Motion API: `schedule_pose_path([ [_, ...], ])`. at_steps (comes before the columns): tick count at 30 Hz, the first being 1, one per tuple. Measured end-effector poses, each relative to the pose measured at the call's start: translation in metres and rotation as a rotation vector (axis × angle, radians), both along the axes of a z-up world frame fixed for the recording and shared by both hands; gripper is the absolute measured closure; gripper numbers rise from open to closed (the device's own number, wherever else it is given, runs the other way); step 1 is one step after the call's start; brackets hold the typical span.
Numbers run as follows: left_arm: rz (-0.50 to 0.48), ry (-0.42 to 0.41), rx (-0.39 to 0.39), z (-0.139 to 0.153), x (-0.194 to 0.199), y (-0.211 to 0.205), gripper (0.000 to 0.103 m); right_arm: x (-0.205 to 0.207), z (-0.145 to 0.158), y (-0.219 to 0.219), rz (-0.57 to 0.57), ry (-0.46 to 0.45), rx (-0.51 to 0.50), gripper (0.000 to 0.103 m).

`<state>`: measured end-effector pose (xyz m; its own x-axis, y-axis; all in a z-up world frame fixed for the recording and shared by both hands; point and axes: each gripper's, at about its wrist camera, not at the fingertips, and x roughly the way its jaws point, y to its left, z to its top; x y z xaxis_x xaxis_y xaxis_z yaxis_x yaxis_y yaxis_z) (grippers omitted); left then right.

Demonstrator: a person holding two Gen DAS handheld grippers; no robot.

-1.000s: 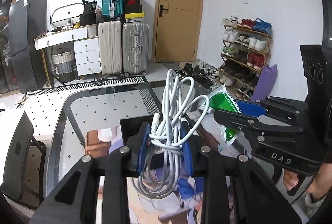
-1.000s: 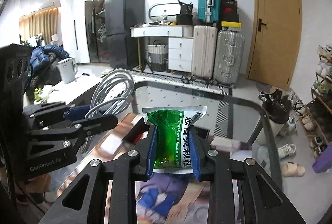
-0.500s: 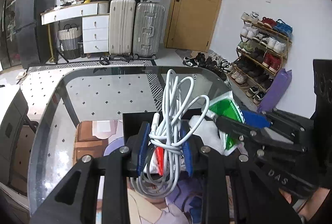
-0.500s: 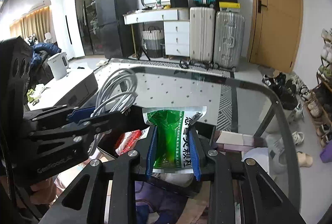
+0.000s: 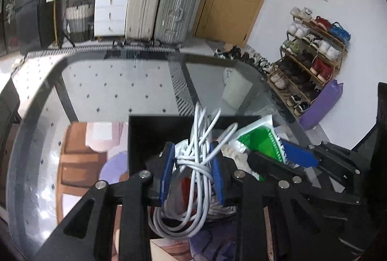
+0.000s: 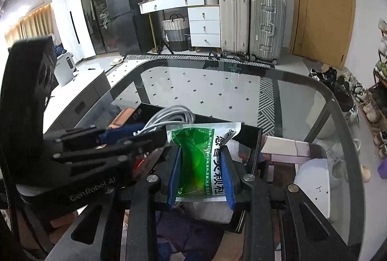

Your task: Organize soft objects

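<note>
My left gripper [image 5: 193, 170] is shut on a coiled white cable [image 5: 197, 161], held over a black box [image 5: 145, 130] on the glass table. My right gripper [image 6: 202, 174] is shut on a green and white sachet [image 6: 202, 154], also over the black box [image 6: 251, 140]. The right gripper shows in the left wrist view [image 5: 285, 159] with the sachet [image 5: 258, 140], close beside the cable. The left gripper shows in the right wrist view [image 6: 135, 135] with the cable [image 6: 169, 118]. White and red soft packets lie inside the box under both grippers.
The glass table [image 6: 302, 101] carries a brown leather item [image 5: 77, 159] left of the box and a pink box [image 6: 283, 148] and white pouch [image 6: 314, 183] to its right. Suitcases [image 6: 251, 24], a door and a shoe rack [image 5: 312, 53] stand behind.
Both grippers have tilted down and dropped toward the black box, carrying the cable and the sachet. The box and its packets now fill the space under the fingers.
</note>
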<state>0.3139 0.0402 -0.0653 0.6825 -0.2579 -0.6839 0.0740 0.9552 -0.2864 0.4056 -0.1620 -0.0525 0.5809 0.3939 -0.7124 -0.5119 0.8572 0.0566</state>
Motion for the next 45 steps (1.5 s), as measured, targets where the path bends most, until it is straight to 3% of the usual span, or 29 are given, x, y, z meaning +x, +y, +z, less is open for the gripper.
schedule_pose_path([
  [8,-0.004,0.015,-0.015,-0.001,-0.002,-0.003,0.072,-0.005,-0.002,-0.006,-0.003,0.006,0.01,0.061],
  [12,0.017,-0.014,0.001,0.006,-0.008,0.002,0.047,-0.007,0.003,-0.014,-0.023,0.032,0.048,0.047],
  [14,0.007,-0.033,-0.025,0.008,-0.011,0.007,0.045,-0.01,0.005,-0.016,-0.024,0.026,0.06,0.038],
  [19,0.031,-0.064,-0.028,0.015,-0.018,0.011,0.027,-0.016,0.012,-0.021,-0.023,0.006,0.071,0.033],
  [25,0.056,-0.09,-0.032,0.023,-0.026,0.012,0.026,-0.023,0.019,-0.027,-0.028,0.008,0.093,0.028],
  [29,0.067,-0.117,0.016,0.028,-0.035,0.01,0.02,-0.033,0.022,-0.03,-0.029,-0.003,0.074,0.026],
  [35,0.115,-0.212,0.061,0.048,-0.062,0.014,0.01,-0.056,0.037,-0.036,-0.056,-0.046,0.084,0.017],
  [38,0.147,-0.265,0.068,0.061,-0.081,0.021,0.001,-0.073,0.052,-0.044,-0.086,-0.09,0.114,0.01],
  [45,0.185,-0.333,0.076,0.08,-0.126,0.035,0.0,-0.135,0.086,-0.061,-0.142,-0.25,0.138,0.001],
])
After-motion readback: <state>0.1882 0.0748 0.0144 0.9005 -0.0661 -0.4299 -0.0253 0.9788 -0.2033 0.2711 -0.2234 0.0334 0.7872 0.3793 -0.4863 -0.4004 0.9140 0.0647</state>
